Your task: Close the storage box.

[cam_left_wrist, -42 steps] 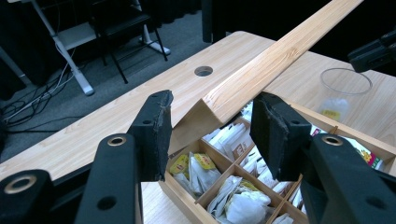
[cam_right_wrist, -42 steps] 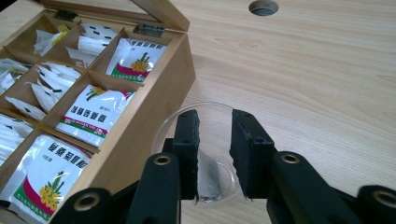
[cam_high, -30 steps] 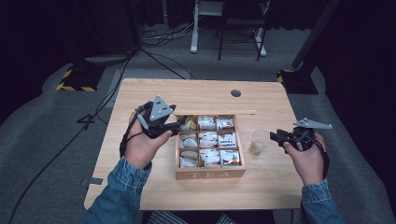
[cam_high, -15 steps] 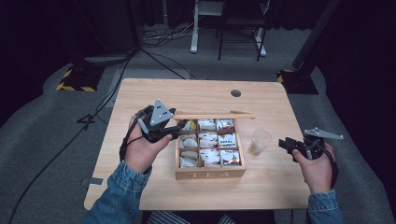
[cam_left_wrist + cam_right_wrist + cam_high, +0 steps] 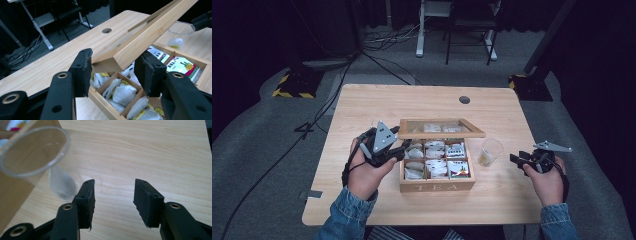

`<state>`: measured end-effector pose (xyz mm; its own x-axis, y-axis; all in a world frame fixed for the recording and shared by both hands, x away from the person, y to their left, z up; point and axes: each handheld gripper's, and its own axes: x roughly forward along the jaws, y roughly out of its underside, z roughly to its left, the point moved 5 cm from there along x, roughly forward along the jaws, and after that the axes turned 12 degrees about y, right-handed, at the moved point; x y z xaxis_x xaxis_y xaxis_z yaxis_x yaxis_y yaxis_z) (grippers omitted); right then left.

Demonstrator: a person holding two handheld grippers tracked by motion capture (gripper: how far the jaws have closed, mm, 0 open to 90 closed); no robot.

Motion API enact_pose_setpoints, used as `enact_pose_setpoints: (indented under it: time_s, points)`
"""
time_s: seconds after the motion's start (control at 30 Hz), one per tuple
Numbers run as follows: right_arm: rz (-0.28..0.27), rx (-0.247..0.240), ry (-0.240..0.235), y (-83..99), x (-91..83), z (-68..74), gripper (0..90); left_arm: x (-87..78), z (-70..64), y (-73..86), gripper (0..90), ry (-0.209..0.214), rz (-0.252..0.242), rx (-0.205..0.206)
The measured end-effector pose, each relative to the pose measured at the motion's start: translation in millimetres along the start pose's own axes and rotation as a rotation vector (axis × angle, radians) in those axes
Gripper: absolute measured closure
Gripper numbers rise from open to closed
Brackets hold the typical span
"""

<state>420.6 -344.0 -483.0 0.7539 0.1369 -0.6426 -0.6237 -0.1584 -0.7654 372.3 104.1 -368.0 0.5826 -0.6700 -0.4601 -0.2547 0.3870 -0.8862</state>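
1. High view. Wooden tea box (image 5: 437, 186), lettered "TEA" on its front wall, stands near the middle of the table (image 5: 362, 110). Its compartments hold tea bags (image 5: 435, 168). The lid (image 5: 441, 129), a wooden frame with a clear pane, is raised partway above the box, hinged along the far side. Left gripper (image 5: 398, 146), held in the left hand (image 5: 366, 172), is at the box's left side, its tips at the lid's near left corner. A clear plastic cup (image 5: 490, 152) stands just beside the box's right wall. Right gripper (image 5: 515, 159), held in the right hand (image 5: 548, 181), is to the right of the cup, apart from it, pointing toward the box. A round hole (image 5: 464, 99) lies in the table beyond the box.

2. Left gripper view. The left gripper (image 5: 113, 70) has its jaws spread wide on either side of the lid's corner (image 5: 130, 51); whether either pad touches the wood cannot be told. The lid slants up over the box, whose compartments (image 5: 120, 93) with tea bags lie below. The cup (image 5: 180, 33) stands past the box's far wall.

3. Right gripper view. The right gripper (image 5: 113, 195) has its jaws spread apart with nothing between them, only bare table below. The cup (image 5: 35, 152) is to the upper left, against the box's side wall (image 5: 12, 195), clear of the left jaw.
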Motion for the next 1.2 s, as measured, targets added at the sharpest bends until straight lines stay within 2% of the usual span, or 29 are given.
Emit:
enact_pose_setpoints:
  time_s: [0.2, 0.43, 0.7, 0.97, 1.2]
  points:
    - [-0.002, -0.022, 0.022, 12.0, 12.5, -2.9, 51.3, 0.2, -5.3, 8.1, 49.0, -0.011, -0.01, 0.002]
    - [0.003, -0.045, 0.02, 19.7, 22.6, 1.0, 51.3, 0.8, -11.1, 17.4, 49.0, -0.01, -0.001, -0.012]
    - [-0.002, -0.04, 0.026, 21.8, 24.3, -1.6, 51.1, 1.4, -17.1, 24.8, 48.8, -0.013, 0.029, -0.003]
    - [0.0, -0.041, 0.03, 25.0, 26.9, -5.0, 49.2, 2.3, -21.3, 33.1, 48.7, -0.013, 0.035, -0.011]
    - [-0.004, -0.03, 0.023, 24.6, 26.2, -5.4, 49.1, 2.1, -25.6, 44.0, 48.0, 0.011, 0.053, -0.047]
